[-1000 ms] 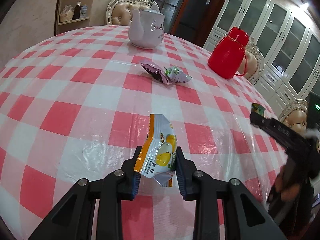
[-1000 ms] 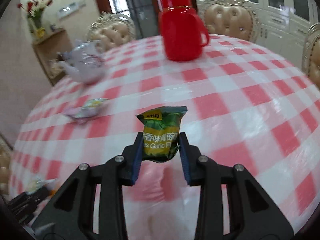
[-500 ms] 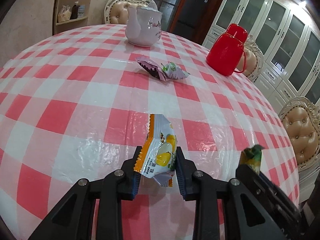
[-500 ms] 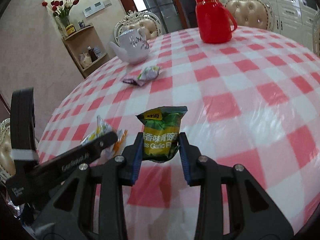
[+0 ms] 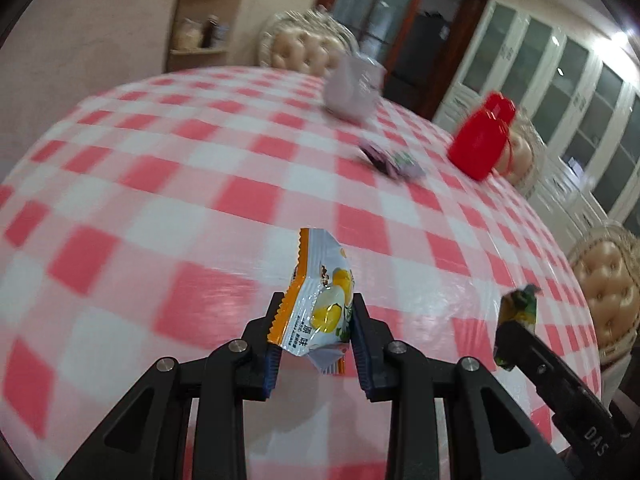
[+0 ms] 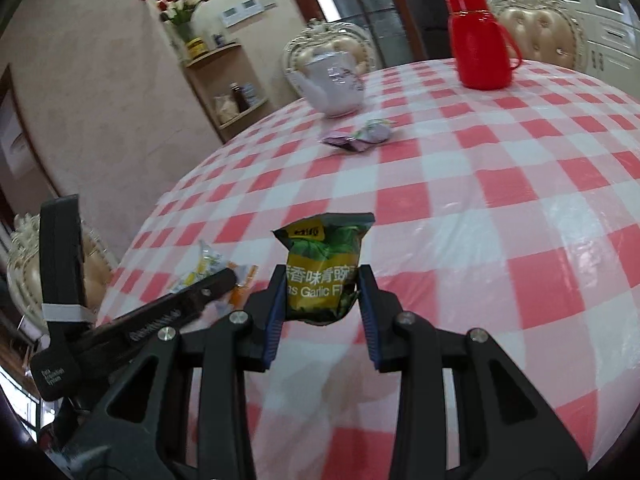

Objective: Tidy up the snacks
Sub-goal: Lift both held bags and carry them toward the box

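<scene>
My left gripper (image 5: pixel 316 332) is shut on a white and orange snack packet (image 5: pixel 320 300) with yellow fruit printed on it, held above the checked tablecloth. My right gripper (image 6: pixel 322 300) is shut on a green and yellow garlic pea packet (image 6: pixel 324 268). In the left wrist view the right gripper (image 5: pixel 516 328) shows at the lower right with the green packet (image 5: pixel 518 308). In the right wrist view the left gripper (image 6: pixel 224 280) shows at the lower left with its packet (image 6: pixel 204 266). Two small purple and green packets (image 6: pixel 360 136) lie together further out, also in the left wrist view (image 5: pixel 394 162).
A round table with a red and white checked cloth (image 6: pixel 500 184). A white teapot (image 6: pixel 332 82) and a red thermos jug (image 6: pixel 478 40) stand at the far side. Padded chairs (image 5: pixel 604 280) ring the table. A corner shelf (image 6: pixel 232 92) stands by the wall.
Both grippers have pulled back toward the near table edge and turned, each still holding its packet. The left view swung left and is blurred; the right gripper now sits closer beside the left.
</scene>
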